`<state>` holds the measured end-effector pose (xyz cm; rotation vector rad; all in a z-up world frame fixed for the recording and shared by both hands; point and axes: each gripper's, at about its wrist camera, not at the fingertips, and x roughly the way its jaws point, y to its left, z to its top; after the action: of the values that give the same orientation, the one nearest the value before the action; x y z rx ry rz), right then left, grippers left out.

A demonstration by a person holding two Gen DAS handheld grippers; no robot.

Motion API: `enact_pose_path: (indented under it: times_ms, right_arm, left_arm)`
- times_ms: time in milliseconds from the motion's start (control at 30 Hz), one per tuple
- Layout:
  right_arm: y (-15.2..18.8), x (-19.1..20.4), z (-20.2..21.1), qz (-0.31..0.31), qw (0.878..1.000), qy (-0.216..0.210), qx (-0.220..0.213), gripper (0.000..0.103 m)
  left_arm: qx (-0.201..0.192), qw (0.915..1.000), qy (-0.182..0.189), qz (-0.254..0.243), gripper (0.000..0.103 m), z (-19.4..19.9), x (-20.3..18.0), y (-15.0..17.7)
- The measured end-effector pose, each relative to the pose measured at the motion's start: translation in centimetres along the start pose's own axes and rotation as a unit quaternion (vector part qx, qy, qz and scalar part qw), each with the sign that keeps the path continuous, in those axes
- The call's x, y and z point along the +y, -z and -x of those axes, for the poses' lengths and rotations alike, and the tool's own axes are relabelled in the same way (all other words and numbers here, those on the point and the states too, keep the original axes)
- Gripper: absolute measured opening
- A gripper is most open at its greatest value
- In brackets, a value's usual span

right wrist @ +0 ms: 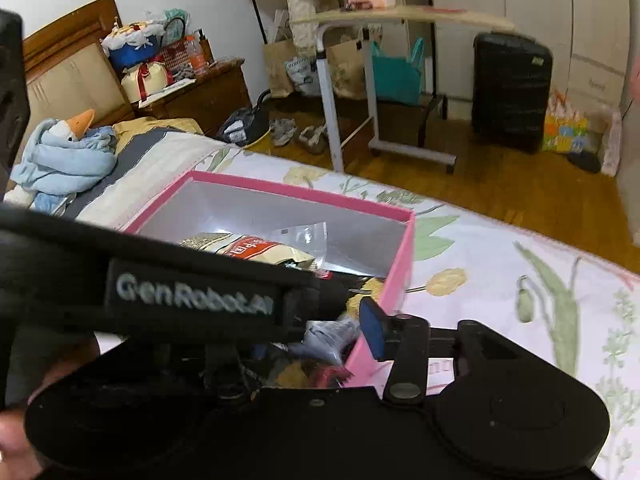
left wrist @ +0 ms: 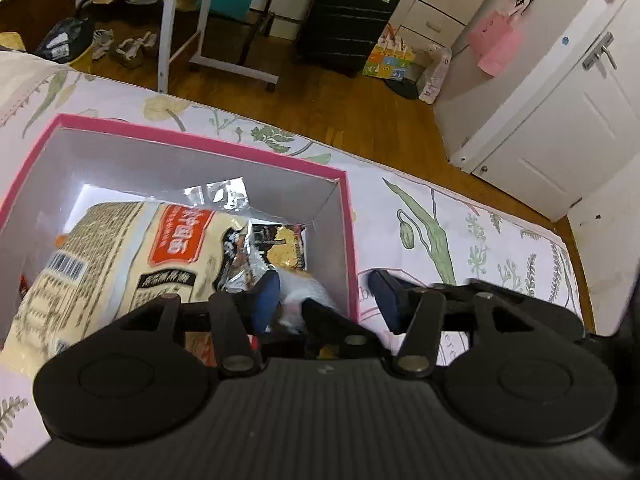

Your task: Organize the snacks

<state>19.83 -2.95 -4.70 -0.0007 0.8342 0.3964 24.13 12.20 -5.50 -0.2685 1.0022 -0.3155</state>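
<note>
A pink-rimmed box (left wrist: 347,240) with white inner walls sits on a floral bedsheet; it also shows in the right wrist view (right wrist: 404,256). Inside lie a large beige snack bag (left wrist: 116,264) with a red label, a clear wrapper (left wrist: 218,196) and a small dark packet (left wrist: 280,246). My left gripper (left wrist: 328,296) is open, straddling the box's right wall, with a blurred white packet (left wrist: 308,292) between its fingers. My right gripper (right wrist: 320,332) is open over the box's near right corner, a blurred grey-white packet (right wrist: 328,338) between its fingers; its left finger is hidden behind the left gripper's body (right wrist: 188,292).
The floral bedsheet (left wrist: 460,232) stretches right of the box. Past the bed edge are a wooden floor, a black suitcase (left wrist: 348,16), a rolling side table (right wrist: 400,20) and a white door (left wrist: 560,120). A blue plush goose (right wrist: 68,148) lies by the headboard.
</note>
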Motion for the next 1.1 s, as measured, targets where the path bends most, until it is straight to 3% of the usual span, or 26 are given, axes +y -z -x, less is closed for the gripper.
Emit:
enact_pose_path:
  times_ms: [200,333,533,800,1100]
  right_arm:
    - [2.6,-0.4,5.8,-0.002,0.999,-0.021,-0.036,0.052]
    - [5.3,-0.9,8.2,0.004,0.999,-0.003,-0.04,0.052]
    - [6.9,-2.3,12.0,-0.037,0.998,0.018,-0.048,0.052]
    - [8.8,-1.6,18.1,-0.037,0.993,0.09,-0.064,0.052]
    - [11.5,-0.9,21.8,-0.064,0.985,0.133,-0.086,0.057]
  left_arm:
    - [-0.034,0.9985,-0.029,-0.032,0.054,3.9,-0.4,2.4]
    - [-0.037,0.9935,-0.039,-0.101,0.054,6.7,-2.4,4.6]
    - [-0.048,0.987,-0.049,-0.145,0.054,11.1,-4.7,7.2]
    - [-0.072,0.984,-0.041,-0.158,0.058,15.7,-7.6,9.9]
    - [-0.064,0.9842,-0.042,-0.16,0.061,16.3,-9.6,13.8]
